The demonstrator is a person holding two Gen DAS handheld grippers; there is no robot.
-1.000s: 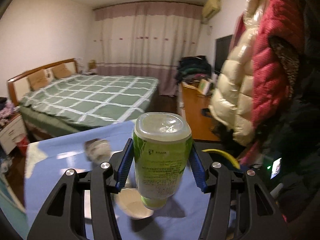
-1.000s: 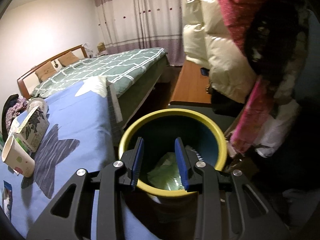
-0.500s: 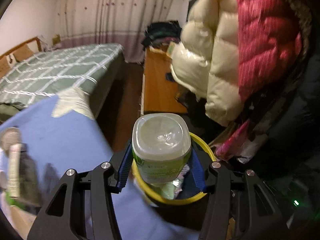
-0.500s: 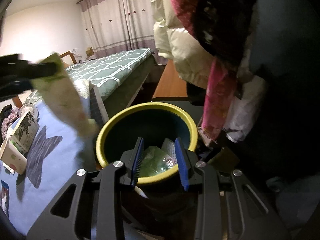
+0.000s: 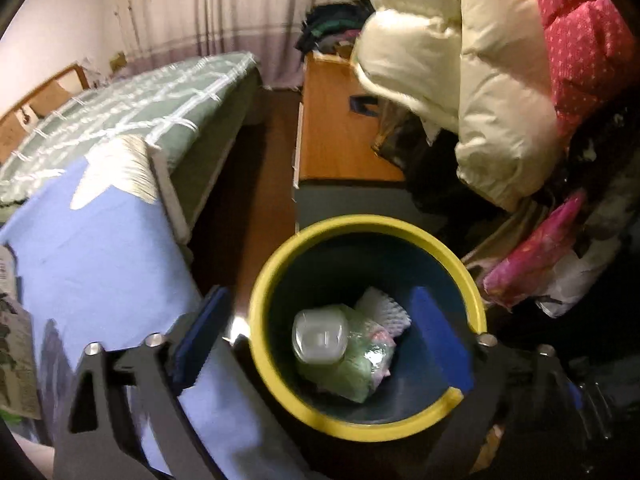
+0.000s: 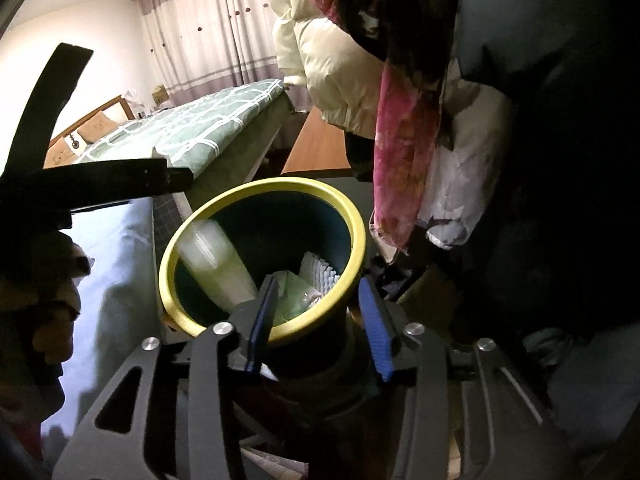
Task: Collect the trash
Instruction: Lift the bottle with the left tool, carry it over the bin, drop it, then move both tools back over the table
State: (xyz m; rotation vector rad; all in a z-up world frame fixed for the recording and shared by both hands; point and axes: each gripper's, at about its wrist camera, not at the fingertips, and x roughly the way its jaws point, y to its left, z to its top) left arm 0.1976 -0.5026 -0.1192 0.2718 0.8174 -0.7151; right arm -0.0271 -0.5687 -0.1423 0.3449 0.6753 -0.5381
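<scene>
The yellow-rimmed, dark blue bin (image 5: 360, 224) stands on the floor beside the table. My left gripper (image 5: 320, 316) hangs over it, its jaws opening wide with nothing between them. The green-labelled plastic bottle (image 5: 320, 336) lies loose inside on a green bag (image 5: 360, 368) and white foam netting (image 5: 384, 308). In the right wrist view the bottle (image 6: 216, 264) is a blur against the bin's (image 6: 280, 184) inner wall. My right gripper (image 6: 318, 292) straddles the near rim, one pad inside and one outside, jaws opening and not pressing. The left gripper's black fingers (image 6: 100, 184) reach in from the left.
A table under a blue star-print cloth (image 5: 100, 260) adjoins the bin on the left, with a printed carton (image 5: 16, 360) at its edge. Beyond are a green-checked bed (image 5: 140, 100) and a wooden cabinet (image 5: 336, 120). Cream (image 5: 480, 80) and red jackets and a pink bag (image 5: 540, 252) crowd the right.
My left gripper carried the bottle from over the table to above the bin and opened; the bottle dropped in. My right gripper's jaws widened at the bin's rim.
</scene>
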